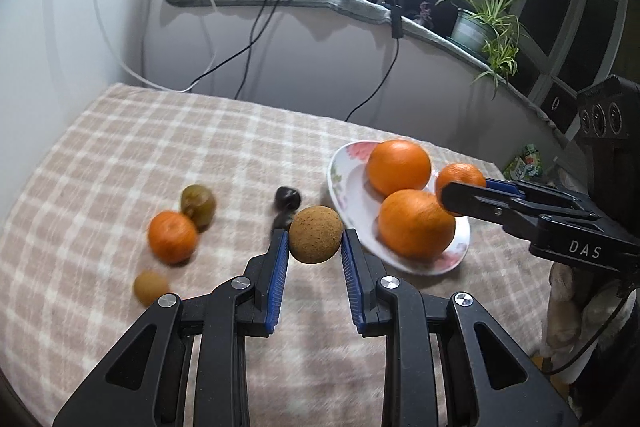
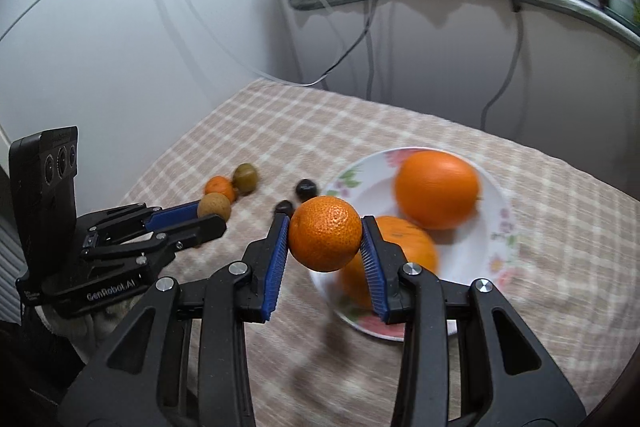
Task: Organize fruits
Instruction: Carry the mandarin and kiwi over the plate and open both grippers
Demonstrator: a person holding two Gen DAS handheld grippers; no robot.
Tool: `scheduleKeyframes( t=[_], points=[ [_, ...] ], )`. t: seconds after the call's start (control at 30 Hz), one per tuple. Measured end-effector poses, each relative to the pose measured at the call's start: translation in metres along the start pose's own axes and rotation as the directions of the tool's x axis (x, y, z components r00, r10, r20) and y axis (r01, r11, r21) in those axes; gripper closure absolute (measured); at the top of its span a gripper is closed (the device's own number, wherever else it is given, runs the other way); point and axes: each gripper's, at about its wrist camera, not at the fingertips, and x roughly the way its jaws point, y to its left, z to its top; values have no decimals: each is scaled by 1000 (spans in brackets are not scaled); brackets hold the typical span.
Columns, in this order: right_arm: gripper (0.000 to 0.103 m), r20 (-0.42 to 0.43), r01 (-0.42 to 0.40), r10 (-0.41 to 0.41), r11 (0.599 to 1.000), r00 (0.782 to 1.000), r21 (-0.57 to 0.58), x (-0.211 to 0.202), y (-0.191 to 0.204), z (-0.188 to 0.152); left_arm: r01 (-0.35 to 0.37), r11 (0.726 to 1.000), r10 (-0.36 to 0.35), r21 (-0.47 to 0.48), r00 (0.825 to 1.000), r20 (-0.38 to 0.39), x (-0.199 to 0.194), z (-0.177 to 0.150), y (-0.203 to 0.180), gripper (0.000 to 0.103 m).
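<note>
Left gripper (image 1: 315, 242) closed on a round brown fruit (image 1: 316, 235) above the checked cloth (image 1: 160, 147), right gripper (image 2: 325, 235) clamping a small mandarin (image 2: 325, 233) over the floral plate (image 2: 496, 211), two big oranges (image 2: 438, 183) lying on the plate

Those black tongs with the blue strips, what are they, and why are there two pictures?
They are two grabbing tools a person holds, one in each hand. Each has a small camera looking along its fingers, so each picture comes from one tool.

In the left tool's picture, the left tongs pinch a brown round fruit. In the right tool's picture, the right tongs pinch a small orange.

Below is a checked cloth. A flowered plate holds two big oranges. Loose on the cloth lie another small orange, a green fruit, a small brown fruit and two dark fruits.
</note>
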Motion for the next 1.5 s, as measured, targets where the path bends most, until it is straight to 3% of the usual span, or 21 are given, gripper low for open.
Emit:
scheduleKeyframes(
  t=[0.3,0.67,1.5],
  points=[
    [65,5,71,-72,995,997,68,-15,-45,-7,34,999,-33,34,999,-23,27,13,-21,78],
    [65,-26,102,-99,988,995,119,-9,-80,-21,30,998,-27,56,998,-59,51,19,-34,78],
    [65,-58,98,-91,986,994,131,5,-95,-30,-4,996,12,86,996,-93,66,20,-38,77]
  ],
)
